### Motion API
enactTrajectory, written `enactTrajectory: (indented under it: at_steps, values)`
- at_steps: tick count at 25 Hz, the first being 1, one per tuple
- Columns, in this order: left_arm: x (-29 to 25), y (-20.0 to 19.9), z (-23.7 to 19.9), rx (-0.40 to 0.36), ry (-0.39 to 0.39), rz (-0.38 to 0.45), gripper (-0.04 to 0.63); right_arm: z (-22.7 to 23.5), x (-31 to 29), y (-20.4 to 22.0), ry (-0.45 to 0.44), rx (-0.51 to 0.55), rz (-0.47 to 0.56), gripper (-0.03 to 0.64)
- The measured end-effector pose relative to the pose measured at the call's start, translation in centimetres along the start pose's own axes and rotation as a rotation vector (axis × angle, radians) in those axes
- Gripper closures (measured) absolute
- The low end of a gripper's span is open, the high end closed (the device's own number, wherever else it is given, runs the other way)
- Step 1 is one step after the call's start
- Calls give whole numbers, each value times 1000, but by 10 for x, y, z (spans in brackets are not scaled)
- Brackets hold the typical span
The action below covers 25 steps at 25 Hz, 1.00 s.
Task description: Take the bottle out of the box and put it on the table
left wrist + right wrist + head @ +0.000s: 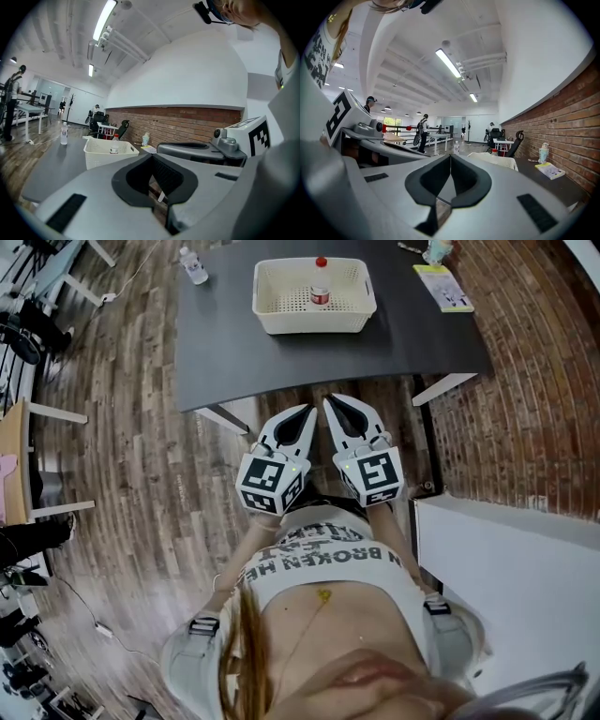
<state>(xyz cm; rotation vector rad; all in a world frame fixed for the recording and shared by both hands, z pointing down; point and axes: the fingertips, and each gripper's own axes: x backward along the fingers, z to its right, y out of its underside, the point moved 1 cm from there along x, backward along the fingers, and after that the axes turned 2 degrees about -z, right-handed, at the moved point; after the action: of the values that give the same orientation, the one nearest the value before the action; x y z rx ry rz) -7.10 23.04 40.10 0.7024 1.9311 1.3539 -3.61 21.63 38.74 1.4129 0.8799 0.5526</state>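
Note:
A small clear bottle with a red cap (320, 282) stands upright inside the white perforated basket (272, 313) on the dark grey table (225, 352). Both grippers hang side by side short of the table's near edge, in front of the person's body, well apart from the basket. My left gripper (308, 412) has its jaws together with nothing between them. My right gripper (329, 402) is likewise shut and empty. The left gripper view shows the basket (101, 154) and bottle (114, 147) ahead beyond the left gripper (152, 158). The right gripper (450, 157) points at the basket (501, 161) too.
A second clear bottle (193, 265) stands at the table's far left. A yellow booklet (442, 287) and a small pale figure (436, 249) lie at the far right. A white cabinet top (506, 559) sits to my right; a brick wall (534, 381) runs beyond.

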Motion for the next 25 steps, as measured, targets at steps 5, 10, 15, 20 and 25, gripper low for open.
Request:
enactTrajectory:
  at_steps: [5, 10, 15, 20, 25]
  values:
    - [-1, -7, -33, -4, -1, 2, 591, -5, -31, -5, 1, 3, 4, 607]
    - [-1, -7, -60, 1, 7, -1, 591, -17, -56, -5, -13, 10, 1, 607]
    - [6, -6, -79, 29, -9, -5, 591, -22, -70, -4, -13, 12, -22, 607]
    - [7, -6, -97, 44, -39, -7, 591, -22, -85, -3, -29, 14, -33, 607]
    - [-7, -12, -111, 48, -64, -5, 591, -12, -103, -5, -52, 3, -36, 607]
